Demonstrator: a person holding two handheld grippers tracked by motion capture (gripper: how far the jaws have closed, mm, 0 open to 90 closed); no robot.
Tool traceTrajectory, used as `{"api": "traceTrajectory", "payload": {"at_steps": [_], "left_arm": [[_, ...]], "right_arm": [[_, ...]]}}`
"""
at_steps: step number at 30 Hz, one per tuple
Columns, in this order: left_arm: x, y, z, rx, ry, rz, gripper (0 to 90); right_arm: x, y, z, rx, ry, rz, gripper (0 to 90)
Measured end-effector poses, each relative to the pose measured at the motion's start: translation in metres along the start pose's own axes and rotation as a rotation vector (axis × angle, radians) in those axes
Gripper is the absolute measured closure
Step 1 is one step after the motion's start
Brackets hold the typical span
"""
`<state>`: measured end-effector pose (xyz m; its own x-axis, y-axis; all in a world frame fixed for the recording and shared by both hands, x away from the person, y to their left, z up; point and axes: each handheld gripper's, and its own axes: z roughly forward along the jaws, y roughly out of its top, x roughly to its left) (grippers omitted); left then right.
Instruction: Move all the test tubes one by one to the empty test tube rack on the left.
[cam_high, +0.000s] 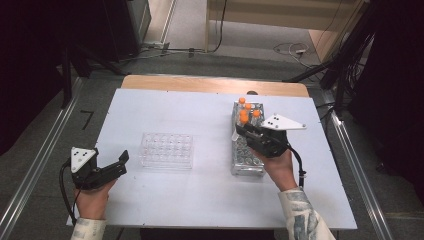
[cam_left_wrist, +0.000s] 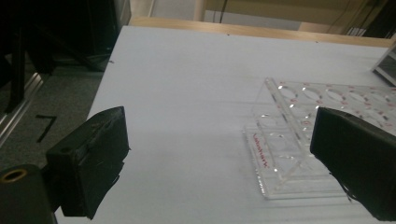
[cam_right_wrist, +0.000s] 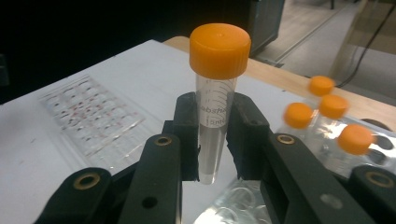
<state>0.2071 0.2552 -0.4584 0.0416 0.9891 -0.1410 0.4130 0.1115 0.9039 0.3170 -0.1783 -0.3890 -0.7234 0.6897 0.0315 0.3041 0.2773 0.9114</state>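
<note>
The right tool (cam_right_wrist: 212, 140) pinches a clear plastic tube with an orange cap (cam_right_wrist: 214, 112), standing straight up, cap on top, over the clear tube rack (cam_high: 247, 162). The left tool (cam_left_wrist: 219, 163) is spread wide.

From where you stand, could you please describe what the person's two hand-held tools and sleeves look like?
Both are black two-jaw tools: the left tool and right tool each carry a grey three-cornered plate with dark dots and trail a black cable. The jaw arms show brass-coloured rivets. The sleeves are pale with a dark printed pattern.
</note>
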Motion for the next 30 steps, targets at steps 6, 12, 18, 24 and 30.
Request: {"api": "traceTrajectory", "payload": {"at_steps": [6,12,18,24,30], "left_arm": [[-0.014,0.006,-0.006,-0.005,-0.056,0.027,6.1],[-0.030,0.011,-0.012,-0.011,-0.119,0.063,6.3],[-0.044,0.014,-0.018,-0.018,-0.173,0.090,7.2],[-0.062,0.016,-0.026,-0.038,-0.230,0.125,7.4],[-0.068,0.014,-0.027,-0.042,-0.232,0.138,9.7]], "right_arm": [[0.023,-0.004,0.013,0.025,0.068,-0.023,72.1],[0.044,-0.009,0.022,0.050,0.139,-0.046,72.1],[0.064,-0.013,0.029,0.072,0.198,-0.075,72.1],[0.083,-0.021,0.038,0.092,0.244,-0.101,72.1],[0.094,-0.028,0.047,0.109,0.261,-0.115,72.1]]}}
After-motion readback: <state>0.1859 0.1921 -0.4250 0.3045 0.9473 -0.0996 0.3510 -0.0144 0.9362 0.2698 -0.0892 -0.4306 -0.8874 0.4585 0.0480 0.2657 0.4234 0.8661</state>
